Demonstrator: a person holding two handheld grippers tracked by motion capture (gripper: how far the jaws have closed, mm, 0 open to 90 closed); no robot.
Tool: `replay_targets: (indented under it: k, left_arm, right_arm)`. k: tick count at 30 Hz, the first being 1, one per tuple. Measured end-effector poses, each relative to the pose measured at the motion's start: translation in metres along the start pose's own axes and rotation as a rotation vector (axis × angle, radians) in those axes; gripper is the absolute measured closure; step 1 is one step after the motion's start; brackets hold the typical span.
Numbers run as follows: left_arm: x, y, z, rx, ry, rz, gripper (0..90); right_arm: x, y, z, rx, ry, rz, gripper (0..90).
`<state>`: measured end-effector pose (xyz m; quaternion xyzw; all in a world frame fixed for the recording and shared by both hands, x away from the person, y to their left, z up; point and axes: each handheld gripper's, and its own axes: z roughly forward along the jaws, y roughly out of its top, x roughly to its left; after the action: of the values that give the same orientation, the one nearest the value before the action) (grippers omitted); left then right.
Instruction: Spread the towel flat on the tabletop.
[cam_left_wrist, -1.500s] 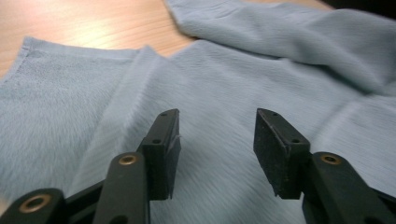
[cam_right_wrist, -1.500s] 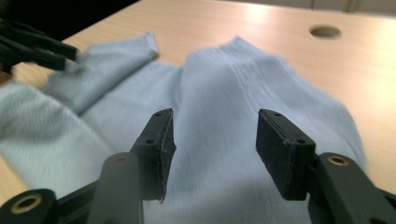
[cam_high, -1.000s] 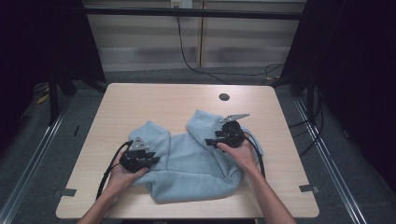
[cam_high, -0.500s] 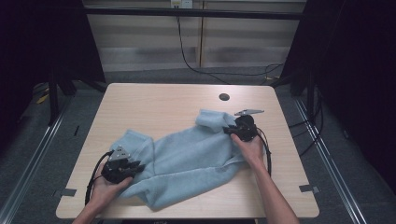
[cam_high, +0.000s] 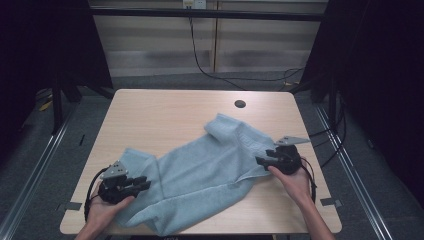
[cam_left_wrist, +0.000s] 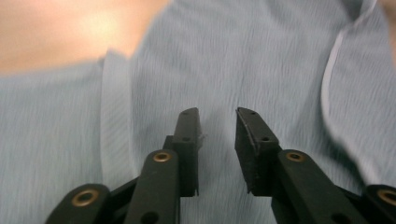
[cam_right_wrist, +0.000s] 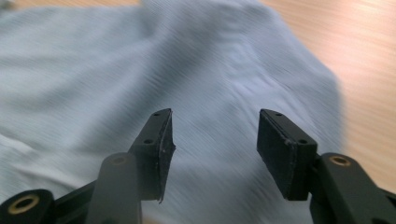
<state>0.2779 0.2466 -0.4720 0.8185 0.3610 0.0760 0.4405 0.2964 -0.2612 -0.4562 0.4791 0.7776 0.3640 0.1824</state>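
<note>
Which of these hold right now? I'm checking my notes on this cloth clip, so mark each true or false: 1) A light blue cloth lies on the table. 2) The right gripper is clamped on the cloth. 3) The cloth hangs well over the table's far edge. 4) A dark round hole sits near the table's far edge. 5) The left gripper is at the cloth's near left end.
1) True: the light blue cloth lies spread on the table.
2) False: the right gripper has its jaws apart, with nothing pressed between them.
3) False: the cloth lies on the tabletop, short of the far edge.
4) True: the hole is there.
5) True: the left gripper is at that end.
</note>
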Motion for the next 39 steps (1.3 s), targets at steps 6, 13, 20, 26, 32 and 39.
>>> replay_targets:
  k: [6, 13, 20, 26, 32, 39]
  left_arm:
    - [0.016, 0.024, 0.031, 0.016, 0.043, 0.015, 66.8]
    - [0.016, 0.012, 0.044, 0.143, 0.113, 0.102, 79.8]
    - [0.009, -0.007, 0.02, 0.148, 0.07, 0.064, 82.7]
    - [0.001, -0.012, 0.014, 0.14, 0.03, 0.044, 82.5]
    - [0.001, 0.002, 0.013, 0.097, -0.008, 0.054, 79.6]
    - [0.008, 0.027, 0.033, 0.075, -0.038, 0.079, 67.6]
  right_arm:
    - [-0.017, -0.03, 0.004, 0.038, -0.041, 0.055, 40.0]
    - [-0.026, -0.032, 0.017, 0.072, -0.066, 0.066, 82.4]
    - [-0.05, -0.028, -0.005, 0.008, -0.156, 0.125, 85.1]
    - [-0.056, -0.031, -0.005, 0.022, -0.162, 0.107, 77.3]
    - [-0.03, -0.022, -0.025, -0.062, -0.088, 0.084, 57.6]
    - [0.035, -0.018, -0.005, -0.003, 0.116, -0.026, 53.8]
